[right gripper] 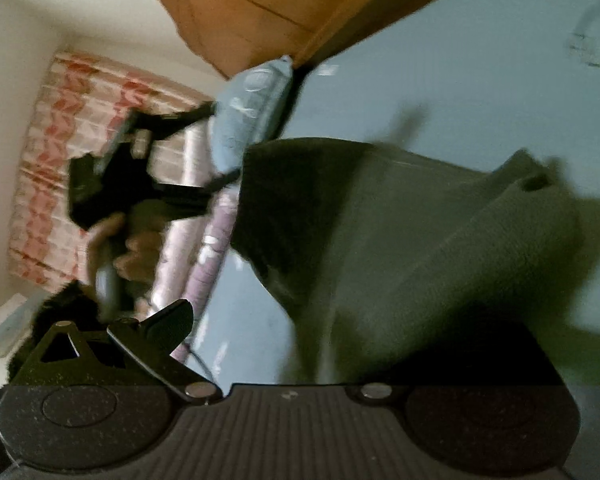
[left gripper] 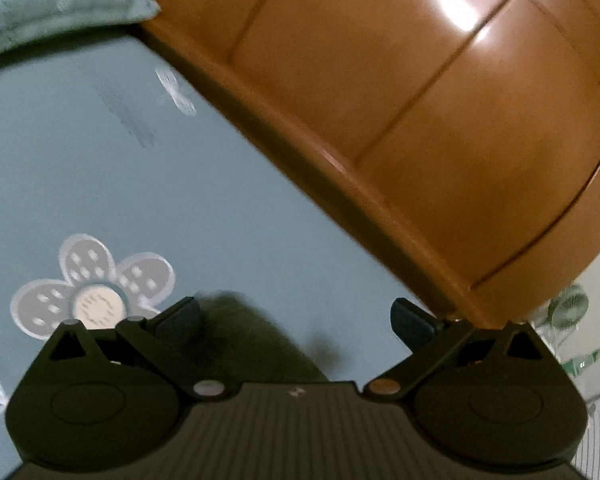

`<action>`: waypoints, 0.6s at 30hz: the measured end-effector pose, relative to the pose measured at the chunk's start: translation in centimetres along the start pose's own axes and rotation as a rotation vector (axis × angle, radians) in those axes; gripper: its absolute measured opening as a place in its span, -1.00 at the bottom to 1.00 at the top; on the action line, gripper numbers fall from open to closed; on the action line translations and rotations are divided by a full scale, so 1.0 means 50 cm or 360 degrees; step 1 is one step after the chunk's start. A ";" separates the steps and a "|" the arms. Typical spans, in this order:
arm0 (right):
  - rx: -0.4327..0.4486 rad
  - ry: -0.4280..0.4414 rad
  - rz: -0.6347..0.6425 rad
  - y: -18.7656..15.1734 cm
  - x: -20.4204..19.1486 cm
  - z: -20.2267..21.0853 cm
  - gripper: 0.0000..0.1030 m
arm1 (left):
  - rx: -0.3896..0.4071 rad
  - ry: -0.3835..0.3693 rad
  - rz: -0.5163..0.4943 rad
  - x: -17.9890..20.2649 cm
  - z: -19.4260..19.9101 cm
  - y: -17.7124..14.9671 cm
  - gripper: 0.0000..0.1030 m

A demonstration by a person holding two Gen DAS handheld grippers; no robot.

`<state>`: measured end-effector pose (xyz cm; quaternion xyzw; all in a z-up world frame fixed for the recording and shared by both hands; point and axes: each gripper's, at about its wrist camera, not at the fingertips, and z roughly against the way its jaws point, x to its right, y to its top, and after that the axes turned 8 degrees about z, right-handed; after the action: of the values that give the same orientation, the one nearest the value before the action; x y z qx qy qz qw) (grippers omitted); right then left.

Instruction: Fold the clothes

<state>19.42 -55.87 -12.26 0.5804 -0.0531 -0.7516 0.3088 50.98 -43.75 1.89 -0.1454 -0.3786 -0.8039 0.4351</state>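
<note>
A dark olive-green fleece garment [right gripper: 400,240] lies on the pale blue flowered bedsheet [right gripper: 440,92] and fills the middle of the right wrist view. My right gripper [right gripper: 296,332] stands wide open over it; the left finger [right gripper: 172,320] shows, the right one is hidden by the cloth. My left gripper [right gripper: 220,144], held in a hand, is at the garment's far edge in the right wrist view. In its own view the left gripper [left gripper: 296,320] is open, with a dark edge of the garment [left gripper: 244,336] between the fingers.
A brown wooden headboard [left gripper: 400,80] runs along the bed's end. A blue flowered pillow [left gripper: 40,4] lies by it, also seen in the right wrist view [right gripper: 252,108]. A red and white patterned curtain [right gripper: 60,140] hangs beyond the bed.
</note>
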 end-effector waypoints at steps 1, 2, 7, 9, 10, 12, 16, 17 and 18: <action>0.0017 -0.0020 -0.0017 -0.006 0.013 0.009 1.00 | -0.0019 -0.0026 -0.0014 -0.001 0.007 -0.010 0.95; 0.0047 -0.0039 -0.0040 -0.010 0.026 0.017 1.00 | -0.0058 -0.0059 -0.0025 -0.004 0.010 -0.027 0.95; 0.0257 -0.0011 -0.0131 0.008 0.067 0.063 1.00 | -0.0281 -0.0128 -0.0109 -0.020 -0.010 -0.135 0.95; 0.0329 0.0015 -0.0110 0.034 0.065 0.076 1.00 | -0.0352 -0.0148 -0.0112 -0.024 -0.019 -0.175 0.95; 0.0354 0.0002 -0.0081 0.046 0.062 0.083 1.00 | -0.0386 -0.0157 -0.0112 -0.027 -0.023 -0.195 0.95; 0.0383 -0.0079 0.0014 0.065 0.049 0.097 1.00 | -0.0420 -0.0150 -0.0127 -0.030 -0.025 -0.222 0.95; 0.0411 -0.0374 0.0289 0.081 0.009 0.122 1.00 | -0.0439 -0.0104 -0.0177 -0.036 -0.011 -0.267 0.95; 0.0413 -0.0468 0.0371 0.081 -0.003 0.127 1.00 | -0.0431 -0.0081 -0.0216 -0.035 -0.007 -0.275 0.95; 0.0403 -0.0518 0.0442 0.079 -0.017 0.130 1.00 | -0.0421 -0.0055 -0.0260 -0.032 -0.003 -0.282 0.95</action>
<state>15.26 -60.41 -7.74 0.4729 -0.2751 -0.7729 0.3214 40.50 -38.20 -5.94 -0.1839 -0.2874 -0.8768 0.3389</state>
